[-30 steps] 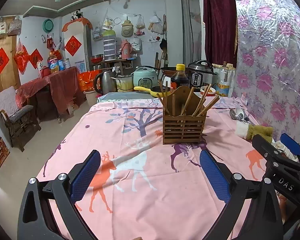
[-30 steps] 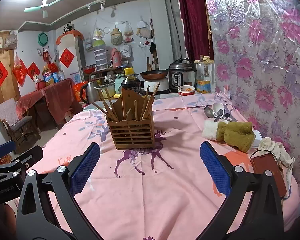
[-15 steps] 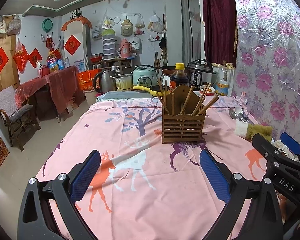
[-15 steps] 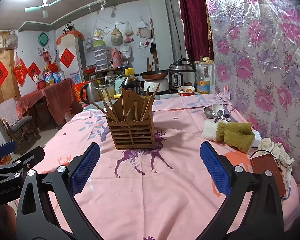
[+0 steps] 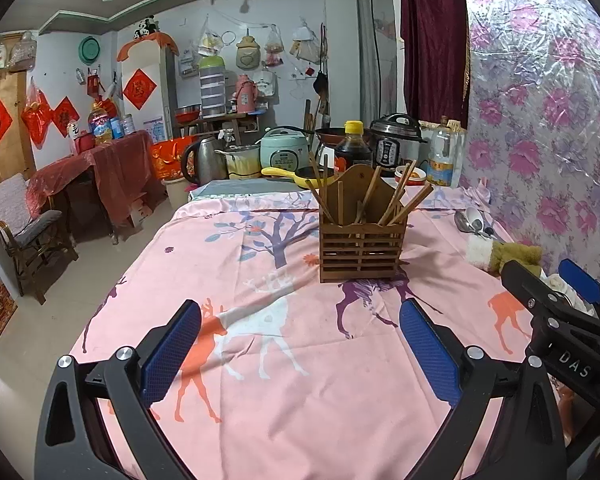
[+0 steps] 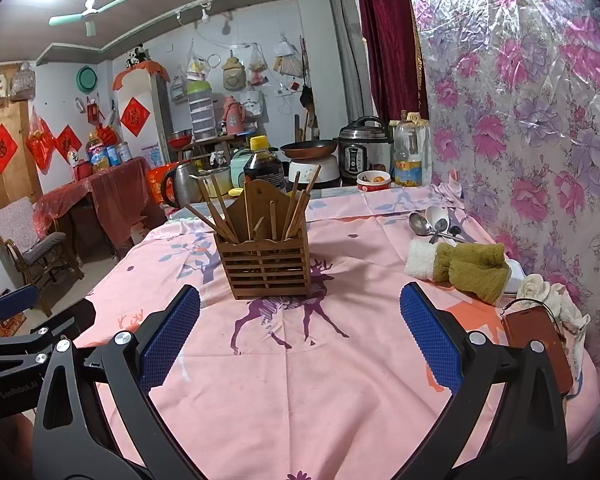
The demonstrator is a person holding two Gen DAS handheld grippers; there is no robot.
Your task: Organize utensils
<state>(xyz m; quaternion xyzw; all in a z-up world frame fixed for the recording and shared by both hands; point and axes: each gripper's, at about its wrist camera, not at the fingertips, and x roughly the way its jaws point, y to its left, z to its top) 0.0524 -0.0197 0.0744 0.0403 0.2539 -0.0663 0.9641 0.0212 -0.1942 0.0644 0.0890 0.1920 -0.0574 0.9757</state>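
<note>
Hovering low over a pink deer-print tablecloth (image 6: 300, 392), right gripper (image 6: 300, 332) with blue pads spread wide and nothing between them, aimed straight at the wooden utensil caddy (image 6: 265, 268) standing upright mid-table

Alongside, left gripper (image 5: 300, 344) likewise agape and empty, set to the caddy's near left, its companion tool's black frame crossing the lower right corner of that view

Bristling from the caddy's compartments, a loose fan of wooden chopsticks (image 6: 214, 212) leaning outward at odd angles, tidy in the sense of being contained, less so in being sorted (which compartment holds which cannot be made out)

Lying flat on the cloth well beyond the caddy toward the floral-covered wall (image 6: 540, 120), a small cluster of spoons (image 6: 432, 220), one metal, one white, handles pointing toward the wall; evidently the stragglers awaiting collection

Between spoons and right gripper, a rolled white-and-olive towel (image 6: 460, 266), then a brown phone case (image 6: 536, 344) near the table edge beside a crumpled white cloth (image 6: 552, 292)

Judged from the layout: both tools parked in a ready stance, square to the caddy, the right one better placed to reach the spoons; towel likely to crowd that approach

Beyond the table's far edge, rice cookers, a kettle and a yellow-capped dark sauce bottle (image 6: 263, 160), none of it involved
</note>
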